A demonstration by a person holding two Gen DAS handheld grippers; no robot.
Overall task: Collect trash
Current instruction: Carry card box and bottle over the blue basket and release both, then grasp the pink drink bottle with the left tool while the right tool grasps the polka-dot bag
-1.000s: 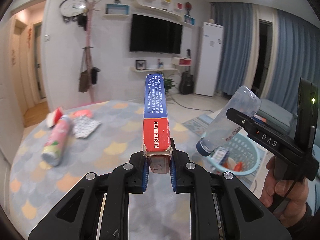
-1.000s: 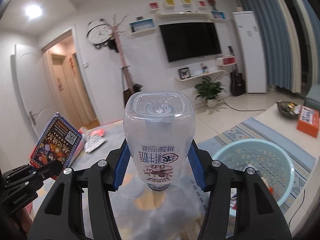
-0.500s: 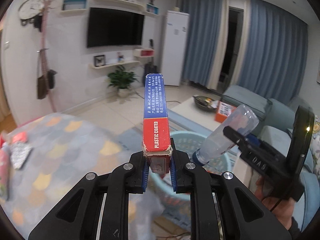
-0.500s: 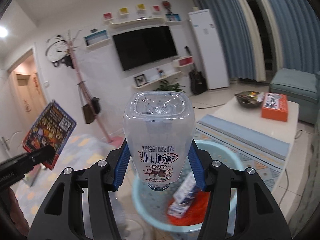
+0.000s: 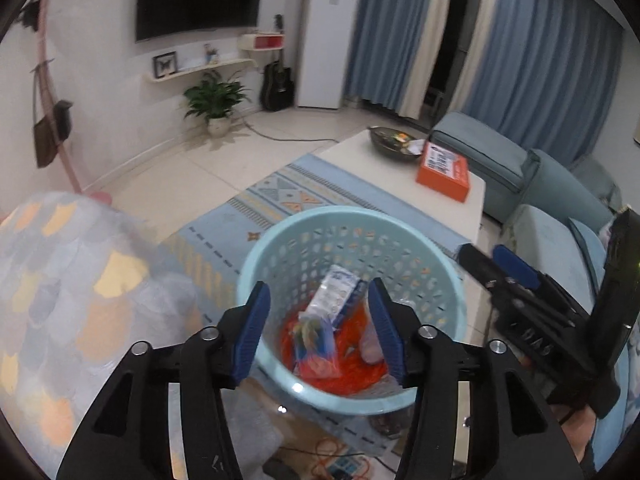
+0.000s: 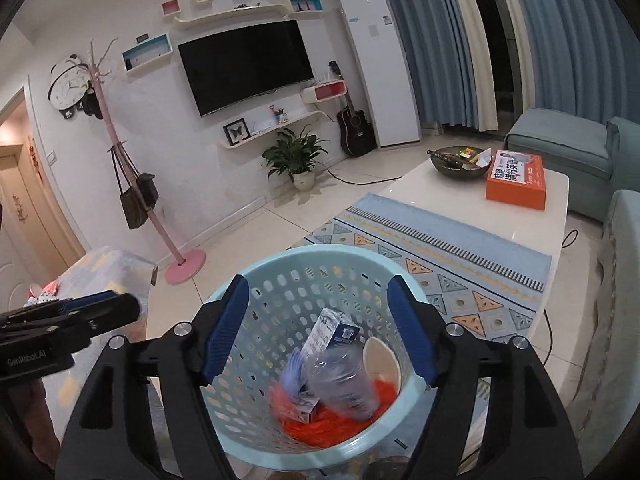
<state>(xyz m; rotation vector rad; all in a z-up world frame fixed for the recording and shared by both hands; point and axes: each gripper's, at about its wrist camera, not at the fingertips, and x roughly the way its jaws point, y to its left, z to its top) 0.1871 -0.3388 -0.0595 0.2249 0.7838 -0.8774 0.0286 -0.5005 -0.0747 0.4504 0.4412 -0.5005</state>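
Observation:
A light blue perforated basket stands on the floor below both grippers. My left gripper is open and empty above it. My right gripper is open and empty above it too. In the basket lie the clear plastic bottle, blurred with motion, the red and blue box, a white carton and orange material. The right gripper also shows at the right of the left wrist view, and the left gripper at the left of the right wrist view.
A table with a pastel scale-pattern cloth is at the left. A white coffee table carries an orange box and a dark bowl. A patterned rug, blue sofa and pink coat stand surround the basket.
Both grippers swung right over the basket, tilted down and opened. The box has left my left gripper and the bottle my right; both now lie in the basket.

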